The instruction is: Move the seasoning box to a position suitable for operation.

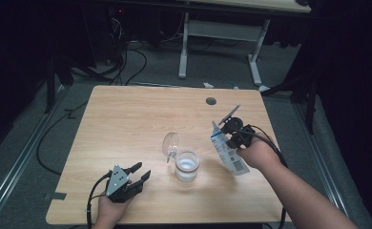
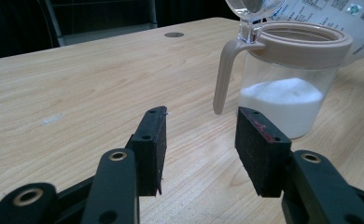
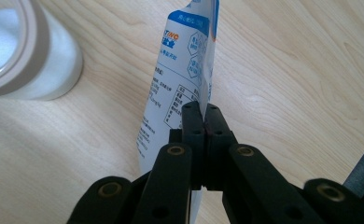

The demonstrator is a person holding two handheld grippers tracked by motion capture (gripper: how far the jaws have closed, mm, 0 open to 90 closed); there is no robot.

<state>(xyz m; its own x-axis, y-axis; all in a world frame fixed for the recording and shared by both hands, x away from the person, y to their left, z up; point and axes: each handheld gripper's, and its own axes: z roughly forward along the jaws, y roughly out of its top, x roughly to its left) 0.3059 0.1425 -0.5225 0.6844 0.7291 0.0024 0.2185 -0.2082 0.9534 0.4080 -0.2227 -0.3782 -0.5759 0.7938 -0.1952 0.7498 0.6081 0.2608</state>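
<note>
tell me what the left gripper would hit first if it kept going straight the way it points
Probably the clear plastic jar of white powder: the open left gripper points at its beige handle, slightly right of centre. Depth is unclear, so it might graze past.

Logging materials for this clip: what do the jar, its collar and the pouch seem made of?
Jar: clear glossy plastic or glass; the white powder shows through. Collar with handle: matte beige plastic, moulded look. Pouch: thin printed film, probably plastic, creasing where the right hand-held gripper pinches it.

Matt pale wood-grain table (image 1: 127, 124) — clear glossy plastic jar (image 2: 283, 88) with smooth beige rim — printed glossy pouch (image 3: 180, 70).
</note>
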